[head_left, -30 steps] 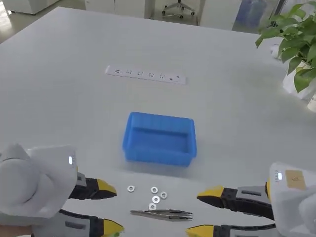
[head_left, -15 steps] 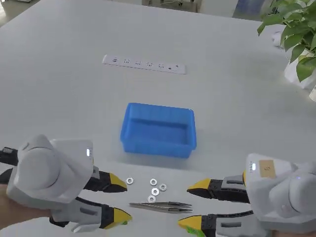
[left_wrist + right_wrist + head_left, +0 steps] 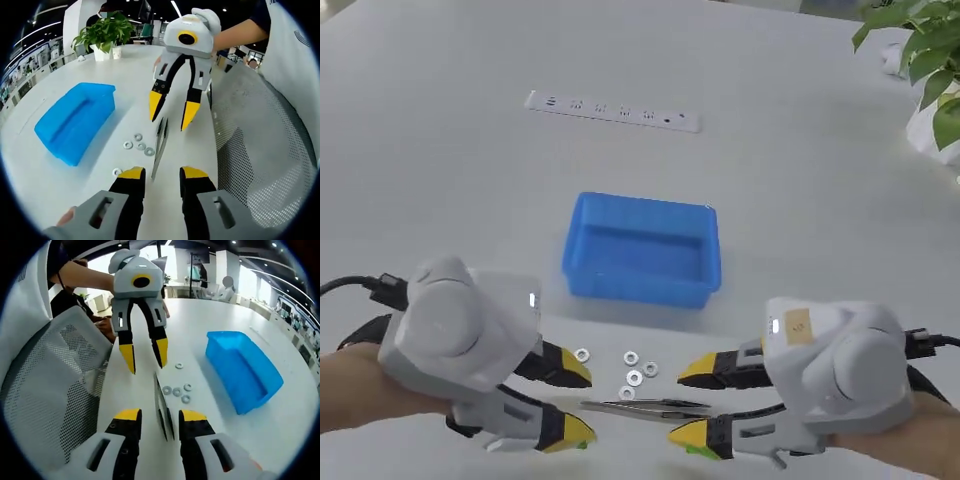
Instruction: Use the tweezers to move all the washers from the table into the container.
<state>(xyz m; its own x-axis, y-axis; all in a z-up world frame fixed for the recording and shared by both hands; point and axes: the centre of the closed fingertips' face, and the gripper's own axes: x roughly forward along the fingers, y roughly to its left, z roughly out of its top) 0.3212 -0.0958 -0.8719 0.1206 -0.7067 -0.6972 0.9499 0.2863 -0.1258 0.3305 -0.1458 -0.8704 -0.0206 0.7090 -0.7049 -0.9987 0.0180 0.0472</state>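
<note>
Several small metal washers (image 3: pixel 636 376) lie loose on the white table in front of a blue container (image 3: pixel 640 250). Metal tweezers (image 3: pixel 645 407) lie flat just nearer me than the washers. My left gripper (image 3: pixel 578 400) is open at the tweezers' left end, and my right gripper (image 3: pixel 688 402) is open at their right end; neither holds anything. In the left gripper view the tweezers (image 3: pixel 160 147) run ahead of my open left gripper (image 3: pixel 163 173), with the washers (image 3: pixel 141 146) and container (image 3: pixel 75 120) to the left. In the right gripper view the tweezers (image 3: pixel 161 405) lie between the fingertips of my right gripper (image 3: pixel 160 416), washers (image 3: pixel 177 392) to the right.
A white power strip (image 3: pixel 612 111) lies beyond the container. A potted plant (image 3: pixel 920 50) stands at the far right. A mesh chair (image 3: pixel 260 150) sits at the table's near edge. The container (image 3: pixel 245 367) has nothing visible inside.
Both grippers have moved inward and forward, closing in on the two ends of the tweezers. The head camera has tilted, shifting the scene. Tweezers and washers lie where they were.
</note>
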